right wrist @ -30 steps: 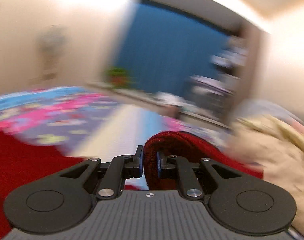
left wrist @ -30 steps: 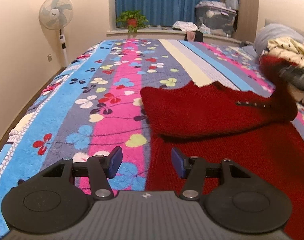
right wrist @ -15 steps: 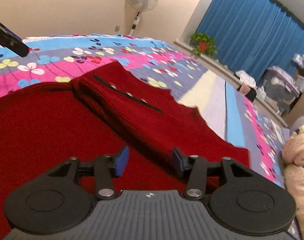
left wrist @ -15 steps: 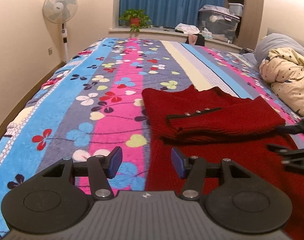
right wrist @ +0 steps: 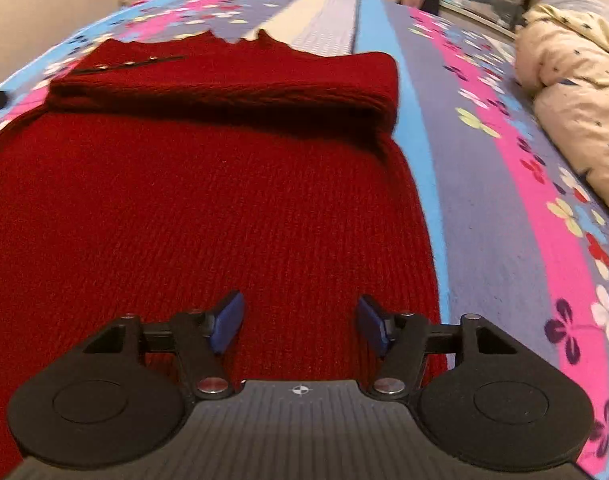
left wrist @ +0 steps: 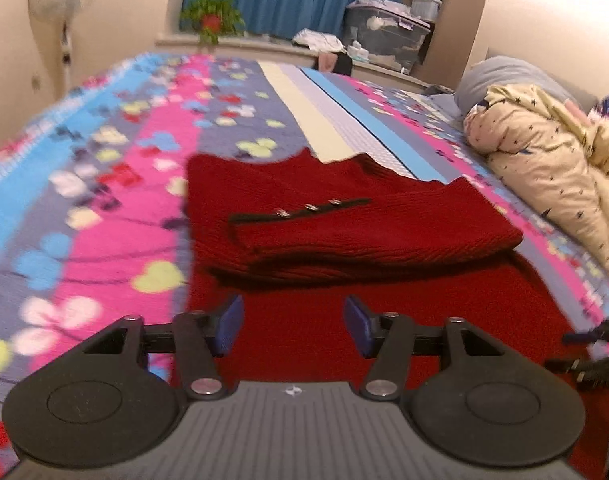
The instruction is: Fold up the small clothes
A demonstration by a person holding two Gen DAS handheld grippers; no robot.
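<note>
A dark red knitted sweater [left wrist: 344, 236] lies flat on the flowered bedspread [left wrist: 104, 184], its sleeves folded across the chest in a thick band [right wrist: 240, 88]. A black strip with small metal studs [left wrist: 304, 210] runs over the folded part. My left gripper [left wrist: 292, 326] hovers above the sweater's lower left part, jaws opening, nothing between them. Over the lower right part, near the side edge, my right gripper [right wrist: 300, 326] is opening too and holds nothing. The right gripper's fingers [left wrist: 584, 354] show at the left wrist view's right edge.
A cream star-print quilt [left wrist: 556, 164] and a grey pillow [left wrist: 504, 76] are piled at the right of the bed. A standing fan [left wrist: 62, 4], a potted plant [left wrist: 212, 20], blue curtains and storage boxes [left wrist: 384, 36] line the far wall.
My right gripper let go of the red sleeve, laid it across the chest, and swung down toward the sweater's lower body. The left gripper moved right over the sweater and widened.
</note>
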